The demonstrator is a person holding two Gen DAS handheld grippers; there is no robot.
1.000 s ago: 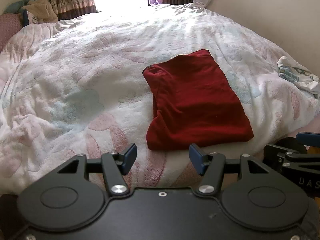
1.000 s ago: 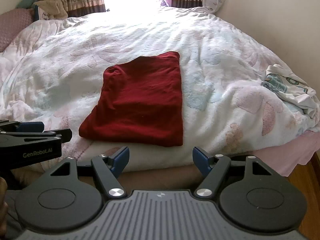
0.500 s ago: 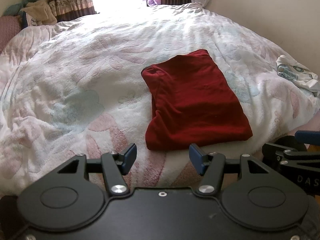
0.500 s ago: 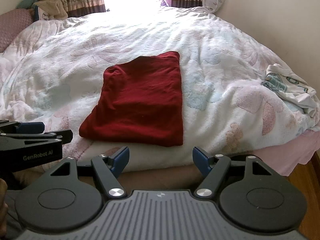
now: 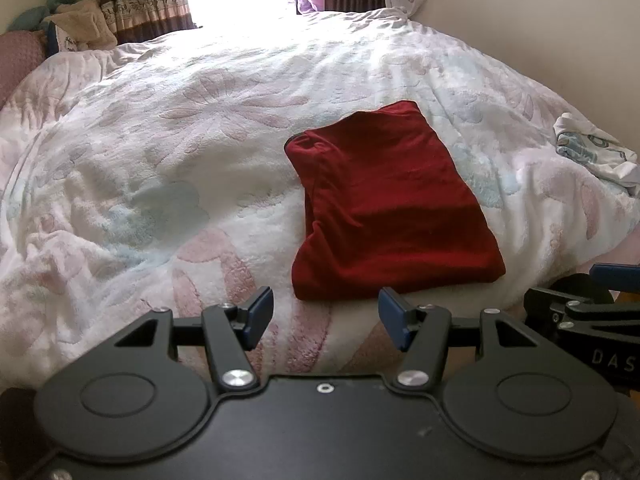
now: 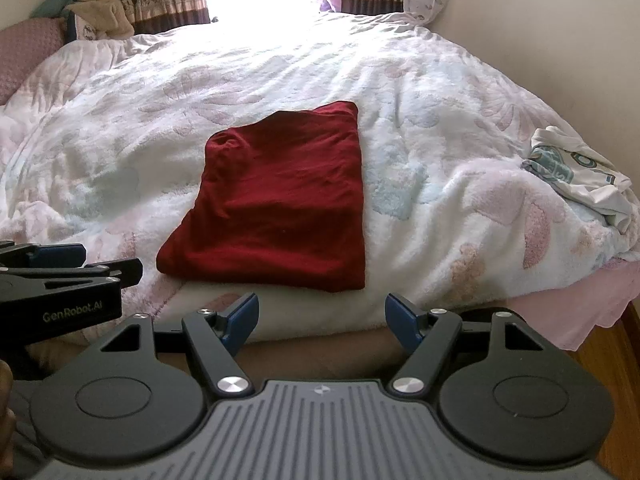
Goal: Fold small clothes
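Observation:
A dark red garment [image 5: 384, 208] [image 6: 280, 204] lies folded into a rough rectangle on the floral bedspread [image 5: 160, 152] [image 6: 440, 120], close to the bed's near edge. My left gripper [image 5: 326, 318] stands open just short of the garment's near left corner, with nothing between its blue pads. My right gripper [image 6: 322, 322] is also open and empty, held below the garment's near edge at the side of the mattress. Each gripper shows at the edge of the other's view: the right one [image 5: 592, 312] and the left one [image 6: 64, 276].
A crumpled white garment with a teal print [image 5: 592, 156] [image 6: 580, 172] lies at the bed's right edge beside the wall. Pillows and plush items [image 6: 92, 16] sit at the far left by the curtains. Wooden floor [image 6: 616, 360] shows at lower right.
Both grippers stay open and nearly still. The left view has drifted slightly, so the red garment sits a touch lower in it. The garment itself has not moved.

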